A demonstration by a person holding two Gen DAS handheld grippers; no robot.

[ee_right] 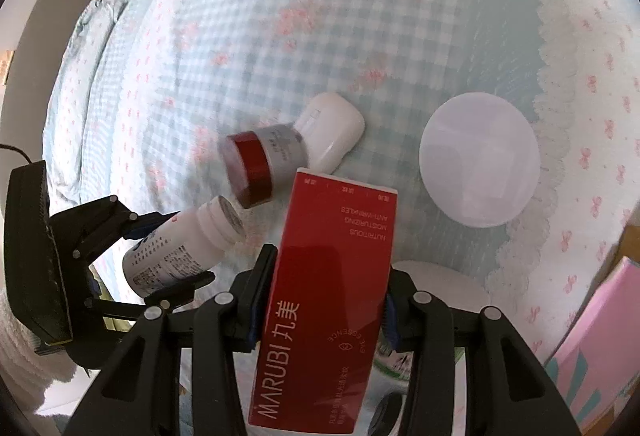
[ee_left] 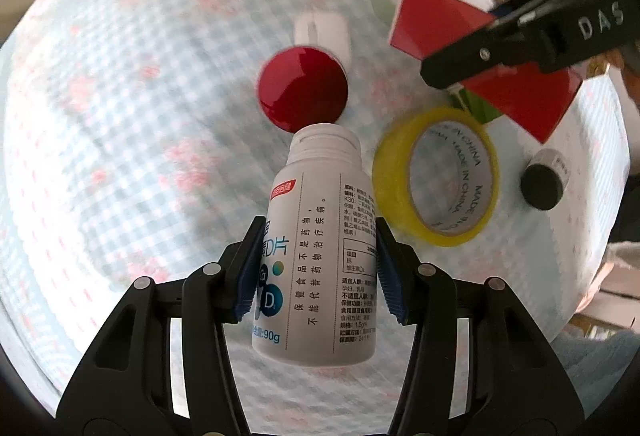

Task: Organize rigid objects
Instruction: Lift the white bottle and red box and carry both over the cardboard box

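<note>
My left gripper [ee_left: 318, 268] is shut on a white pill bottle [ee_left: 320, 248] with Chinese print, held above the checked bedspread; it also shows in the right wrist view [ee_right: 180, 252]. My right gripper [ee_right: 324, 300] is shut on a red MARUBI box [ee_right: 328, 300], which also shows at the upper right of the left wrist view [ee_left: 436, 23]. A red-capped jar [ee_left: 302, 87] lies on the cloth beside a white oval case [ee_left: 324, 31]. A yellow tape roll [ee_left: 436, 187] and a small black-capped bottle [ee_left: 544, 179] lie to the right.
A white round lid [ee_right: 480, 159] lies on the bedspread [ee_right: 280, 15] to the right. A white round object [ee_right: 440, 280] sits behind the right gripper. A pink box [ee_right: 600, 336] stands at the right edge. Green items [ee_left: 480, 107] lie under the red box.
</note>
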